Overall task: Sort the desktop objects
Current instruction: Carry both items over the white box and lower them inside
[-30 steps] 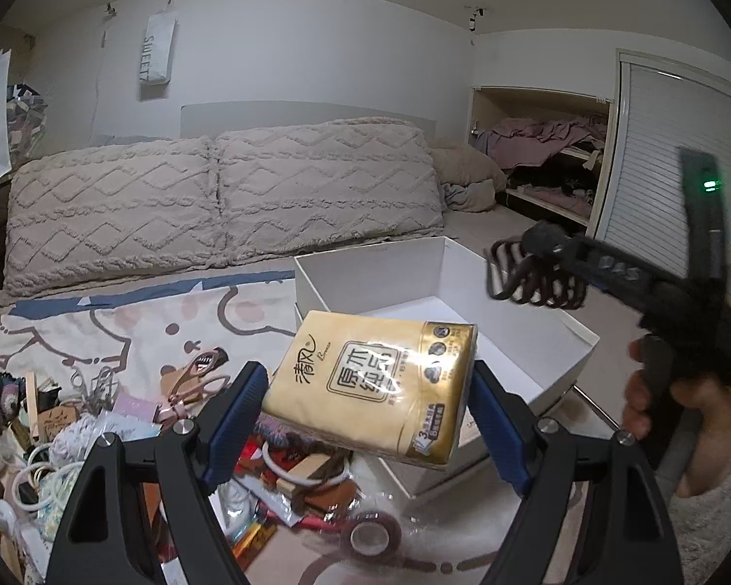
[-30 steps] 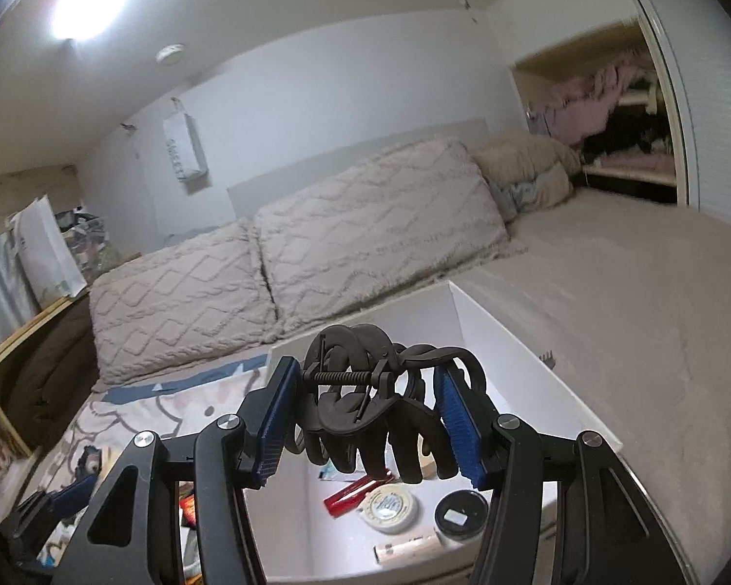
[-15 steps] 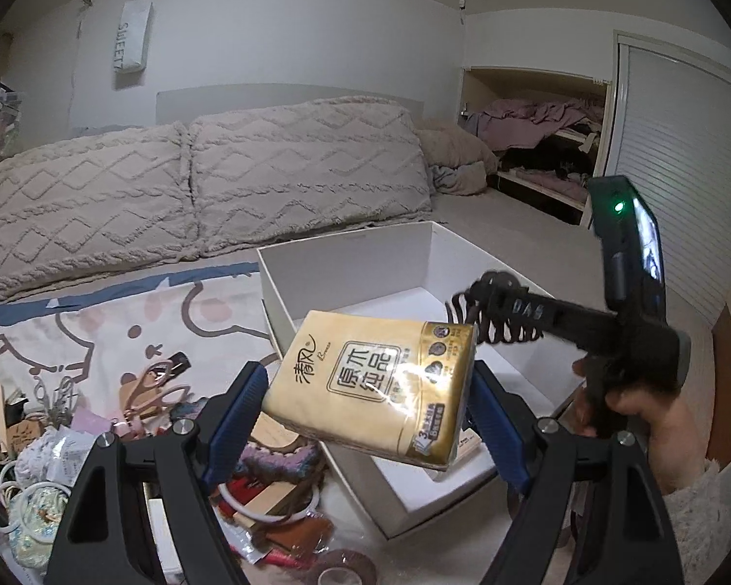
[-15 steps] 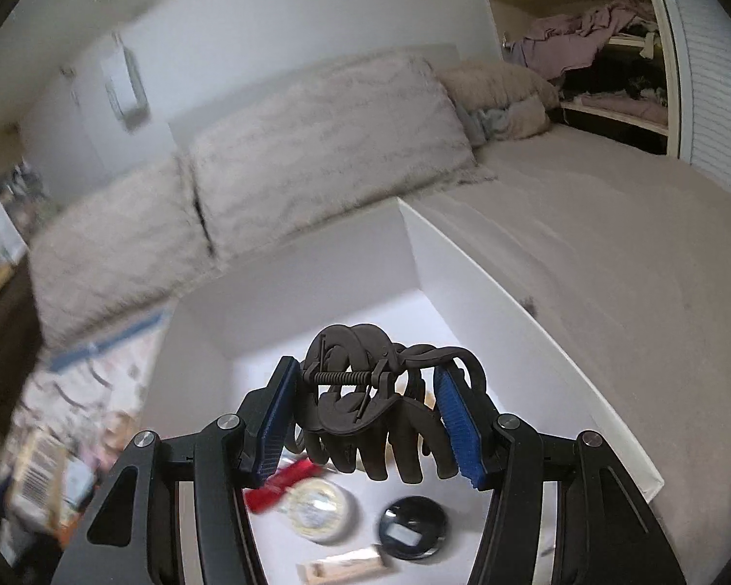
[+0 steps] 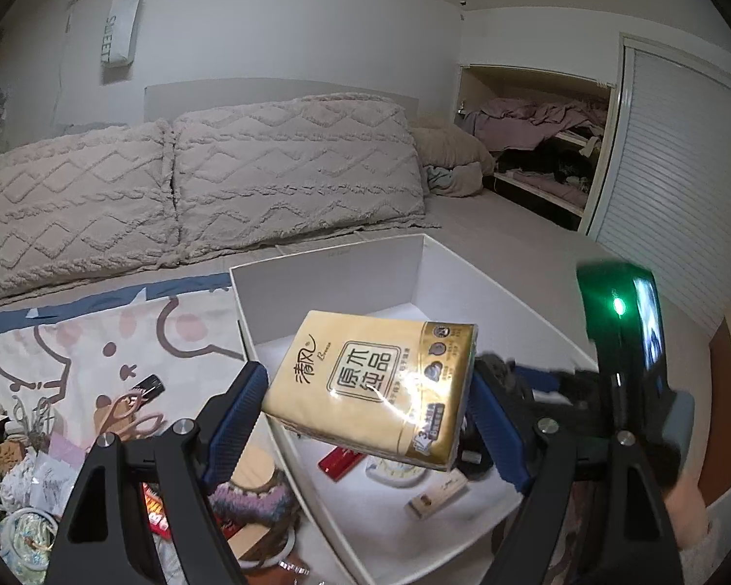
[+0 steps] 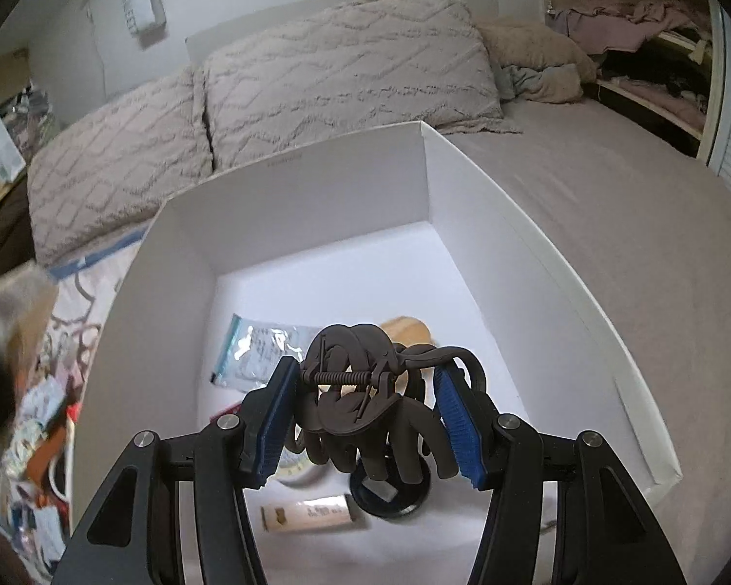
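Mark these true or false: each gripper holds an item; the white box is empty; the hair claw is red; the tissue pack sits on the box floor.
1. Each gripper holds an item. True: left gripper clamps the yellow plastic-wrapped tissue pack; right gripper clamps the dark plastic hair claw.
2. The white cardboard box is empty. False: several small items lie inside.
3. The hair claw is red. False: dark brown-black.
4. The tissue pack sits on the box floor. False: held up in the jaws.

Black angular frames with silver screws, blue ribbed pads on the fingers (image 6: pixel 455 419), green light on the right gripper (image 5: pixel 521 385), possibly blurred bare skin beneath.
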Motion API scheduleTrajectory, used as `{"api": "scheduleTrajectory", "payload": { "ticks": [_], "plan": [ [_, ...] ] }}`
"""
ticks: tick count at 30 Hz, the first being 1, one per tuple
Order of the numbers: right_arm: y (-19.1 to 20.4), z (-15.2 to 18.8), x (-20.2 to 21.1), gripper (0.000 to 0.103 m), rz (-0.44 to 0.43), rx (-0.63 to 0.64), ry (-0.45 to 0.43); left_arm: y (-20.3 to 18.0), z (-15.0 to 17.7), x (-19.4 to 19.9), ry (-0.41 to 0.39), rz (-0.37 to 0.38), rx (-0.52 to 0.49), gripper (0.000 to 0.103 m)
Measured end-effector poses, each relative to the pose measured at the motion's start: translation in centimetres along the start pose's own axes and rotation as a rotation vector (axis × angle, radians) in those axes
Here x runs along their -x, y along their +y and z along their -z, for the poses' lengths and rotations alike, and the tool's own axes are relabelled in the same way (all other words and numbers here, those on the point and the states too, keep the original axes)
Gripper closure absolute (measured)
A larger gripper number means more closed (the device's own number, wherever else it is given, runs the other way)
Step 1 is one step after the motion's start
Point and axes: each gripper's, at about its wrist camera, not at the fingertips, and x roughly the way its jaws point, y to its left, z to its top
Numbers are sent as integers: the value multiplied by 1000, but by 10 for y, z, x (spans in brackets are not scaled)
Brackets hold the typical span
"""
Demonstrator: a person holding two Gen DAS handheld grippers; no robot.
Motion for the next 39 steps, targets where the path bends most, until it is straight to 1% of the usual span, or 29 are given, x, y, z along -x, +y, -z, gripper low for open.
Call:
{"api": "scheduleTrajectory", "payload": {
  "ticks": [2,6,10,14,17,20,24,29,34,37,39],
  "plan": [
    [-1,2,0,46,6,15,14,0,-6,-7,13,7,13,21],
    [-2,1,-2,45,6,23,31,0,-17,-28,72,13,44,21],
    [-3,2,-6,45,23,43,54,-2,-25,-45,104,-6,47,21],
    [-1,2,-3,45,31,53,56,-5,-30,-63,145,-4,60,21],
    [1,3,-3,45,32,70,65,-10,-30,-76,176,-13,43,21],
    [0,3,-1,45,12,62,59,-12,-29,-90,223,-19,49,21],
    [0,3,2,45,2,63,60,-11,-26,-107,297,2,72,21],
    [1,4,1,45,8,79,64,-19,-23,-122,365,-9,44,21],
    [1,6,3,45,5,90,65,-21,-19,-131,404,-29,27,21],
    [0,6,5,45,-10,90,62,-20,-19,-135,423,-24,38,21],
    [0,6,4,45,-11,95,62,-20,-19,-138,436,-38,33,21]
  ]
}}
